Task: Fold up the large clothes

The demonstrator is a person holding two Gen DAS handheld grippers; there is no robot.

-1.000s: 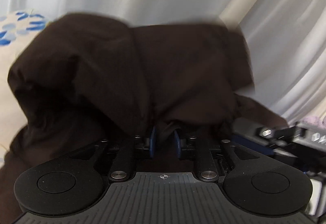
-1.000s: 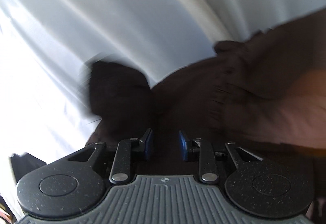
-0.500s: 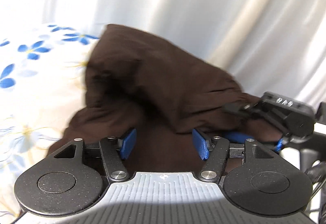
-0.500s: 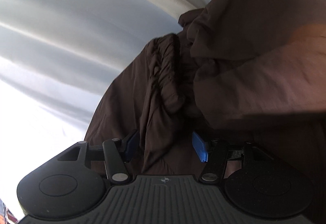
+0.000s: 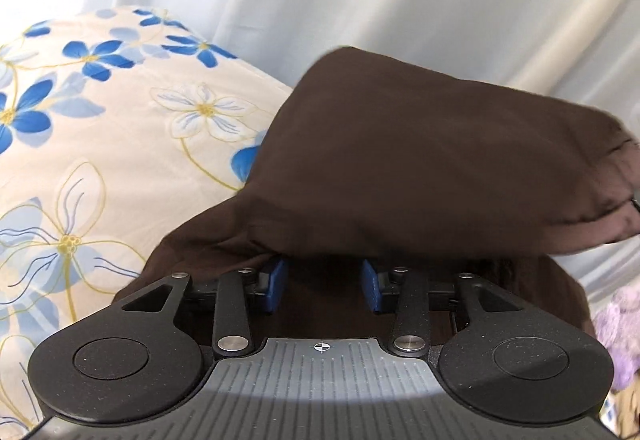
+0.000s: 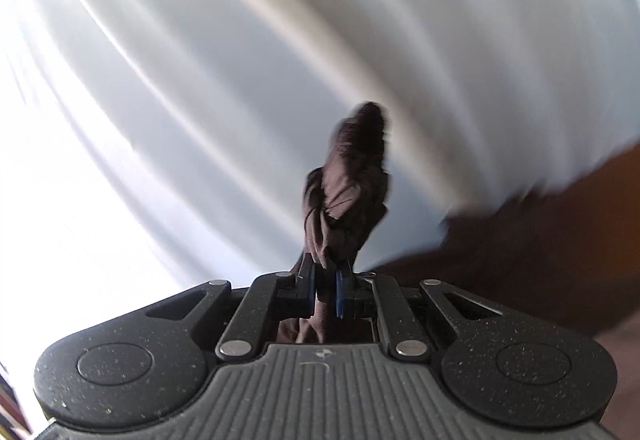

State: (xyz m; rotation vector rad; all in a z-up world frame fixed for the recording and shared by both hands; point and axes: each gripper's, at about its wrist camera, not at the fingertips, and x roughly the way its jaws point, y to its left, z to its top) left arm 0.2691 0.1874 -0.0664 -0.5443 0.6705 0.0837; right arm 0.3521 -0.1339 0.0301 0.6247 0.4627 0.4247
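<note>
A: Right gripper (image 6: pixel 324 290)?
B: Jaws closing, pinching a bunched edge of the brown garment (image 6: pixel 348 183), raised before the curtain (image 6: pixel 200 79).
A: Left gripper (image 5: pixel 323 286)?
B: Closing, not yet gripping; cloth drapes over it, beside the floral bedding (image 5: pixel 100 143). It probably needs an edge next.

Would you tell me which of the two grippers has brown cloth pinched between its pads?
The right gripper: its closing jaws pinch the brown garment; the left gripper stands apart.
</note>
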